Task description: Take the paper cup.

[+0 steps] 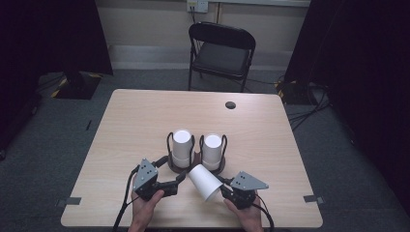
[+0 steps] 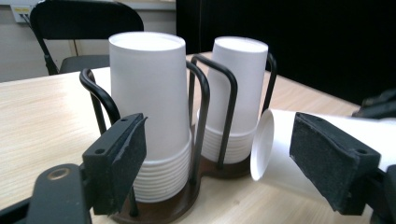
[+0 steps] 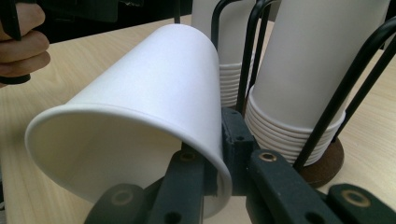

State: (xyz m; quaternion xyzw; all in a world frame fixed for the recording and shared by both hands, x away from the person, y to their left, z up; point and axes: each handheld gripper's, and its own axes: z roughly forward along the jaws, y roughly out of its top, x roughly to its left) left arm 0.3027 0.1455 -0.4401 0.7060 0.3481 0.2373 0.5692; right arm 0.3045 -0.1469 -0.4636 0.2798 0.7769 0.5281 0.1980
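Observation:
Two stacks of upside-down white paper cups, the left stack (image 1: pixel 182 147) and the right stack (image 1: pixel 212 150), stand in a black wire holder (image 1: pixel 218 169) on a brown base at mid-table. My right gripper (image 1: pixel 223 187) is shut on the rim of a single white cup (image 1: pixel 204 181), which lies tilted with its mouth toward me. In the right gripper view the cup (image 3: pixel 140 102) sits beside the holder (image 3: pixel 348 88), with the gripper (image 3: pixel 218 161) pinching its rim. My left gripper (image 1: pixel 174 167) is open just before the left stack (image 2: pixel 149 98); the loose cup (image 2: pixel 275 144) shows behind its right pad (image 2: pixel 329 156).
The wooden table (image 1: pixel 145 121) has a round cable hole (image 1: pixel 230 105) at the back right. A black folding chair (image 1: pixel 222 48) stands beyond the far edge. Grey tape marks (image 1: pixel 67 201) lie on the floor near the table's front corners.

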